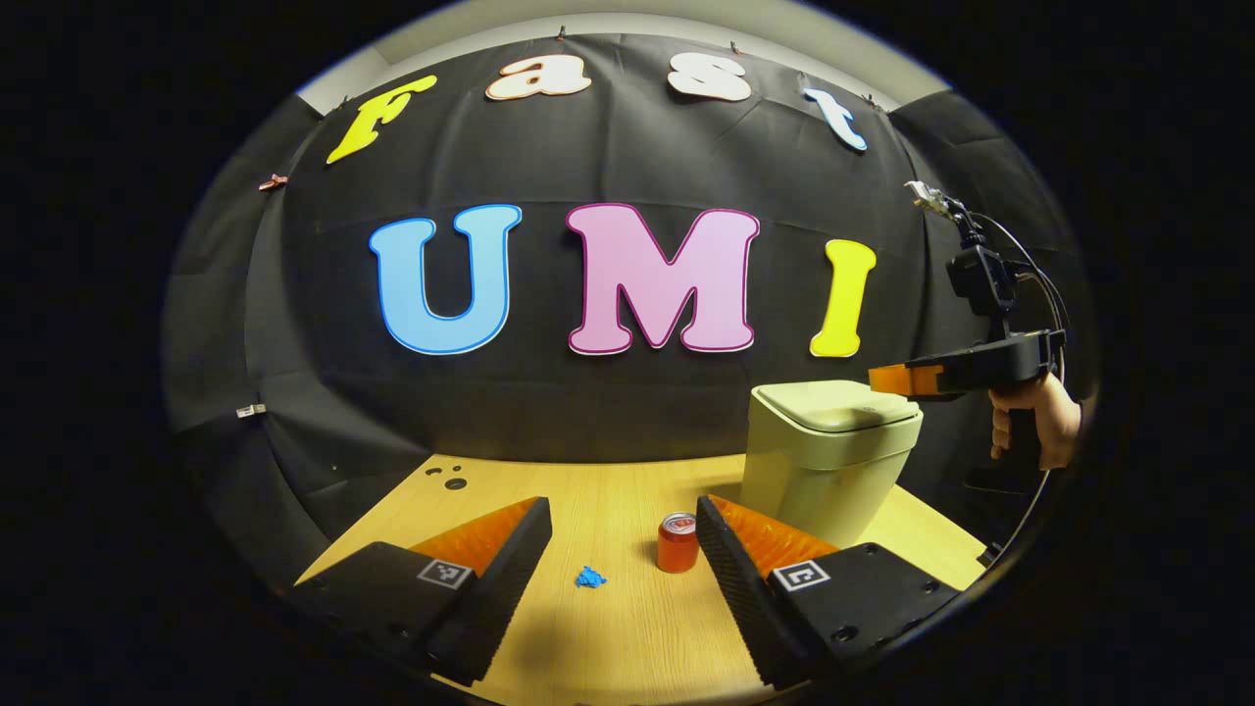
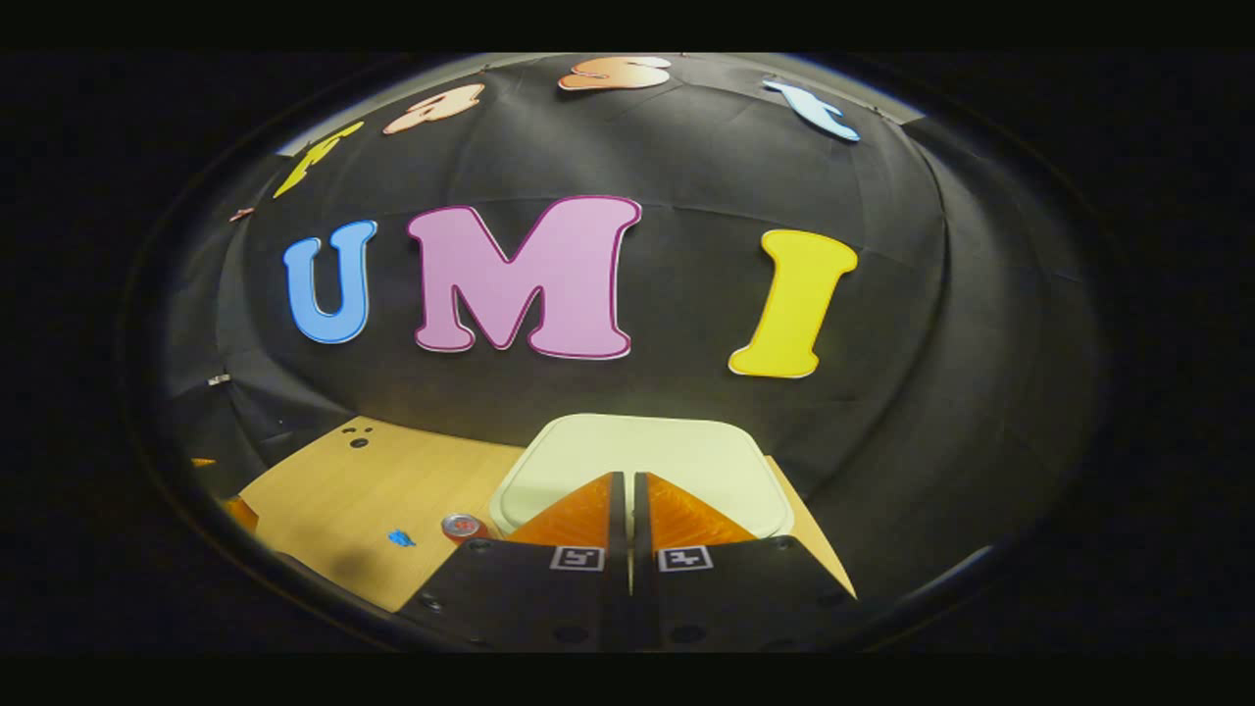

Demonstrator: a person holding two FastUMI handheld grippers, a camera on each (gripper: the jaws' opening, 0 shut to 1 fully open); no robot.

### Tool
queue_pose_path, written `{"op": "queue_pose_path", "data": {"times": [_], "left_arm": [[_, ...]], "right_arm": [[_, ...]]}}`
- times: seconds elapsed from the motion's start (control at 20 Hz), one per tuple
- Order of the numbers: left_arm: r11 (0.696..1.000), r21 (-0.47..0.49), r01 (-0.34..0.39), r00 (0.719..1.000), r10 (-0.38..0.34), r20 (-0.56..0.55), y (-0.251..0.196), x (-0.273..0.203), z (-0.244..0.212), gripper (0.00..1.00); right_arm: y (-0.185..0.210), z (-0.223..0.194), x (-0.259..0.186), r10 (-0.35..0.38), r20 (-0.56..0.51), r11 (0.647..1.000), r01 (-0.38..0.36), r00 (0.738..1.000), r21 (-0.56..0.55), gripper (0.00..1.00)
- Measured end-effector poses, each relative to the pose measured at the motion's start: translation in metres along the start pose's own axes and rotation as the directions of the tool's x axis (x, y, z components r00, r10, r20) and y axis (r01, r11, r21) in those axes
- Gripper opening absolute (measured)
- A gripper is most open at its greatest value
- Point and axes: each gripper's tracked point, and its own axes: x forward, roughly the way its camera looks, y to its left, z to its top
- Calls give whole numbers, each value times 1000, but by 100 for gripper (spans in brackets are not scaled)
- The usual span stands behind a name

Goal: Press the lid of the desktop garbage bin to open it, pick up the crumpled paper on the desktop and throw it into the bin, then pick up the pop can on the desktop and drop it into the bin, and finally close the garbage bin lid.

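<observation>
A pale green garbage bin (image 1: 824, 461) stands on the wooden desk at the right, its lid (image 1: 833, 404) down. A red pop can (image 1: 677, 542) stands upright just left of the bin's base. A small blue crumpled paper (image 1: 590, 578) lies left of the can. My left gripper (image 1: 624, 515) is open low over the desk's near side, with the paper and can ahead between its fingers. My right gripper (image 2: 627, 480) is shut with nothing in it, its tips just over the near part of the lid (image 2: 647, 456). The can (image 2: 464, 528) and paper (image 2: 400, 537) lie to its left.
The wooden desk (image 1: 627, 628) ends at the black cloth wall behind. A few small dark holes (image 1: 446, 478) mark its far left corner. A hand (image 1: 1029, 422) holds the right gripper (image 1: 882, 380) level at the bin's right side.
</observation>
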Motion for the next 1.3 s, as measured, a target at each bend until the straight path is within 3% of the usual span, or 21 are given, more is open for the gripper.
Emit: {"op": "queue_pose_path", "data": {"times": [0.45,0.8,1.0,1.05,1.1,1.15,1.25,1.3], "left_arm": [[1000,-14,21,1000,-21,13,31,-23,-9,95],[999,-28,38,998,-39,-55,58,-22,-47,95],[998,-63,4,994,-10,-106,67,-11,-69,95],[997,-74,-6,993,-3,-119,69,-6,-74,92],[996,-85,-16,991,4,-135,70,-1,-81,95],[995,-95,-25,988,10,-155,70,6,-88,92],[994,-101,-41,982,21,-188,69,21,-102,96],[994,-94,-52,978,31,-207,70,28,-111,96]], "right_arm": [[10,-21,-47,-57,-22,996,59,998,68,5],[27,-49,-84,-74,-53,991,79,996,109,8],[32,-61,-91,-59,-56,990,66,997,125,35],[33,-64,-91,-49,-62,990,57,997,131,40],[35,-71,-89,-35,-75,990,45,997,135,39],[36,-77,-89,-20,-89,990,32,996,134,56],[35,-86,-89,-2,-110,991,16,994,132,90],[32,-92,-87,4,-121,991,12,993,133,92]]}}
